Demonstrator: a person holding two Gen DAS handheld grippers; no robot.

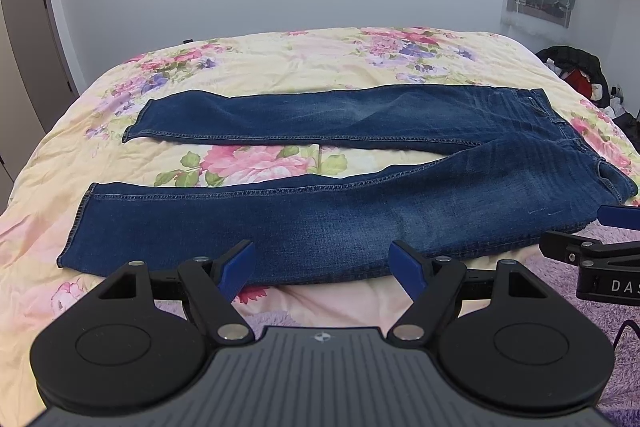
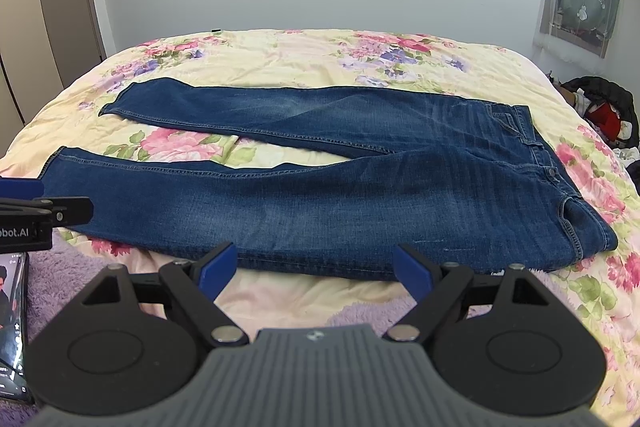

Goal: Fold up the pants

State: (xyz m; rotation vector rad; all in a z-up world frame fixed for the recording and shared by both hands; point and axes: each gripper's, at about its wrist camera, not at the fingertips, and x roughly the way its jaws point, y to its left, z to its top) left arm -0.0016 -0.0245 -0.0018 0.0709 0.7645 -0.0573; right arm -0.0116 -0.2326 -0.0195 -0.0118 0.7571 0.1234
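Blue jeans [image 1: 320, 227] lie flat on the floral bedspread [image 1: 280, 59], legs spread apart pointing left, waistband at the right. They also show in the right wrist view [image 2: 340, 203]. My left gripper [image 1: 322, 269] is open and empty, just before the near leg's front edge. My right gripper [image 2: 314, 267] is open and empty, just before the near leg's thigh part. The right gripper's side shows at the right edge of the left wrist view [image 1: 600, 255]. The left gripper's side shows at the left edge of the right wrist view [image 2: 44, 215].
A purple fluffy blanket [image 1: 560, 307] lies at the bed's near edge. A phone [image 2: 12, 323] with a lit screen rests on it at the left. A pile of dark clothes [image 2: 604, 111] sits beyond the bed's right side. A door [image 1: 28, 27] stands at the left.
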